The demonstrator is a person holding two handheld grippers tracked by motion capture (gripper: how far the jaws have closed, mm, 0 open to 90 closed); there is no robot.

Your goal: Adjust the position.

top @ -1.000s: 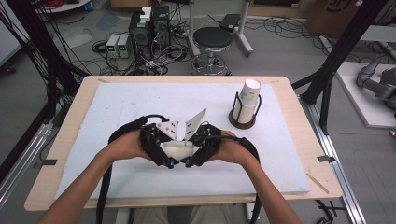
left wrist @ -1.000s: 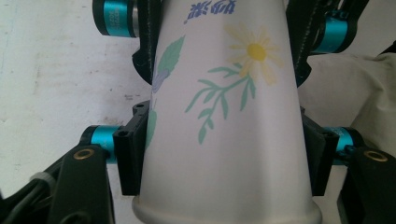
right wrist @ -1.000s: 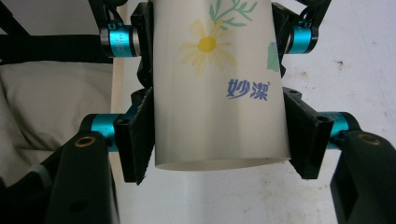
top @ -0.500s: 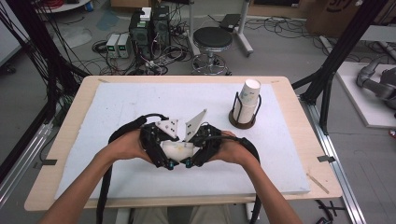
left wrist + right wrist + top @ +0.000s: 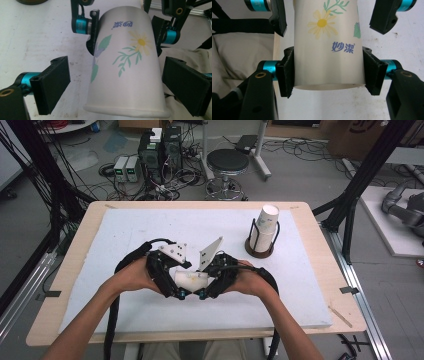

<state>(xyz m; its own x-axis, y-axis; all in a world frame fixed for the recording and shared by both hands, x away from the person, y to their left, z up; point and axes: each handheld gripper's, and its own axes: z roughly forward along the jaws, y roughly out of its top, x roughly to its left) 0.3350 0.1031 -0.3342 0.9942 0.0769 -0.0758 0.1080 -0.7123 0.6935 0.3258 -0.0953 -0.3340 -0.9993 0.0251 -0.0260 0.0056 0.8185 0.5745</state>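
1. The left claw [image 5: 113, 82] has just been opening: 1 second ago it was clenched on the paper cup [image 5: 191, 279], and its 2 pads [image 5: 51, 85] now stand clear of the cup wall on both sides, with the cup between them but not pressed.
2. The right claw [image 5: 328, 72] is clenched on the same cup near its base end, with a pad flat against each side of the wall.
3. As I read it, this is a handover: the cup has passed from the left claw to the right, which now carries it alone. The likely next move is to draw the left claw away without knocking the rim.
4. The held cup lies on its side above the white surface [image 5: 125, 230], towards the person from the cup holder [image 5: 261, 251] and to its left in the high view.
5. The cup holder itself carries a stack of cups [image 5: 265, 224], upside down; how many are in it I cannot tell.
6. Count: 2 claws, 1 loose cup with a daisy print and blue lettering, 1 stack, 1 holder.
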